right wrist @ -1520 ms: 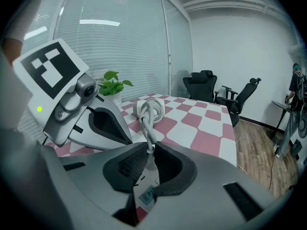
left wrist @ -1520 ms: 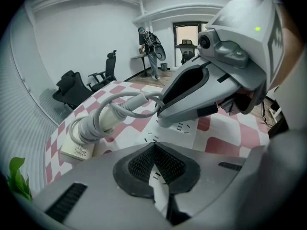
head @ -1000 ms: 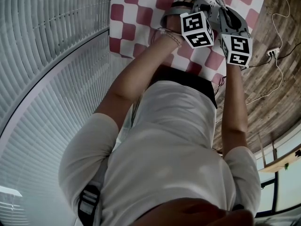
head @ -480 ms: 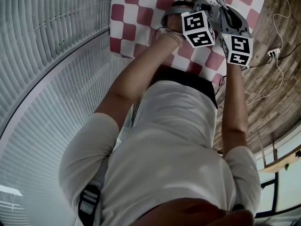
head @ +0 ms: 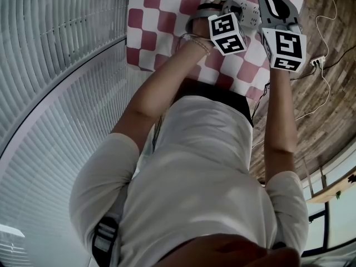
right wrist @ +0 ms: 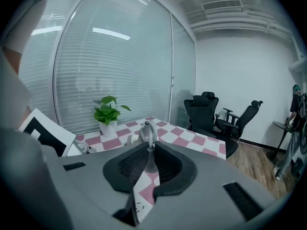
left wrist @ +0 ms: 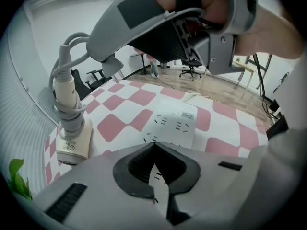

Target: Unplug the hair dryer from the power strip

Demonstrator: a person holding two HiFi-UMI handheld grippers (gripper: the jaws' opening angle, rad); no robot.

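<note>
Plug looks out. The right gripper has its fingers nearly closed and clamped on the grey plug, which is held in the air above and left of the power strip as the left gripper view shows it. Every socket I can see on the strip is empty. The left gripper has its jaws together with nothing between them, tips at the strip's near edge. It's probably bracing the strip, but I can't confirm contact. The hair dryer stands upright on the checkered cloth, just left of the strip, with the grey cord wound round its handle and arcing up to the plug. On handling, the plug is small, rigid and moulded, so grip the body across its flat sides and never the cord. The cord is soft and springy with little free slack, so I'd guess carrying the plug far from the strip will tug the dryer, which looks tall, narrow-based and easy to tip. The strip is light plastic and likely slides on the cloth, so keep it pinned.
</note>
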